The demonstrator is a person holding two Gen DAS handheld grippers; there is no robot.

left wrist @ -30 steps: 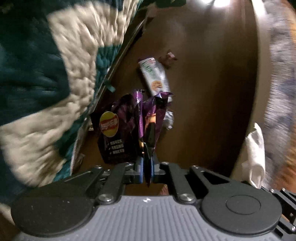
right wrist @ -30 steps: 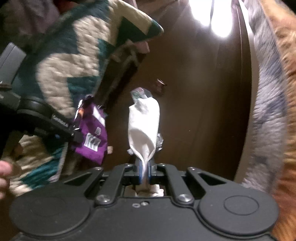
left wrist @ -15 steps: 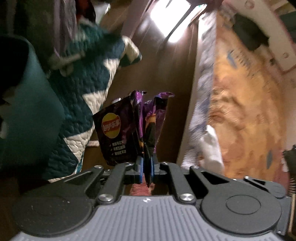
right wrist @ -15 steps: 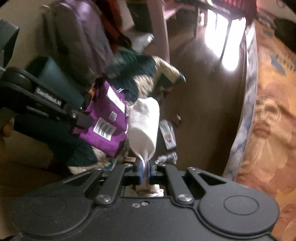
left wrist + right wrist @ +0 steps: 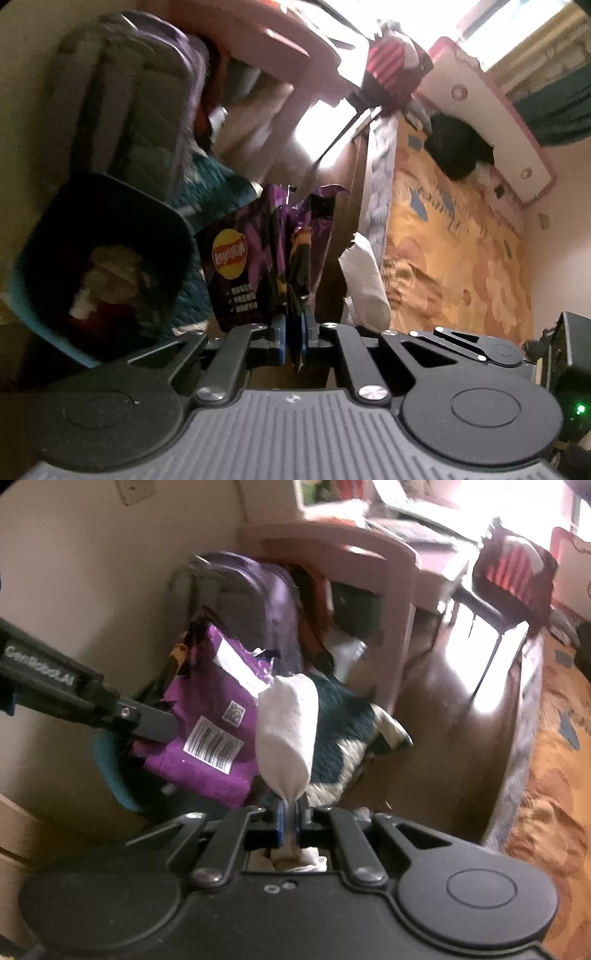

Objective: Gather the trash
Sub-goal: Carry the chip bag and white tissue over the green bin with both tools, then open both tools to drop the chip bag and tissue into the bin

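one purple chip bag pinched in the left claw, one white tissue in the right claw; both lifted off the floor, teal bin now lower left.

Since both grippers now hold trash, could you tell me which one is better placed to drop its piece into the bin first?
Probably the left. The left gripper, shut on the chip bag, has the open bin right beside it, while the right gripper with the tissue sits farther off.

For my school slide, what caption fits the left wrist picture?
Left gripper clamps a purple chip bag beside a teal bin.
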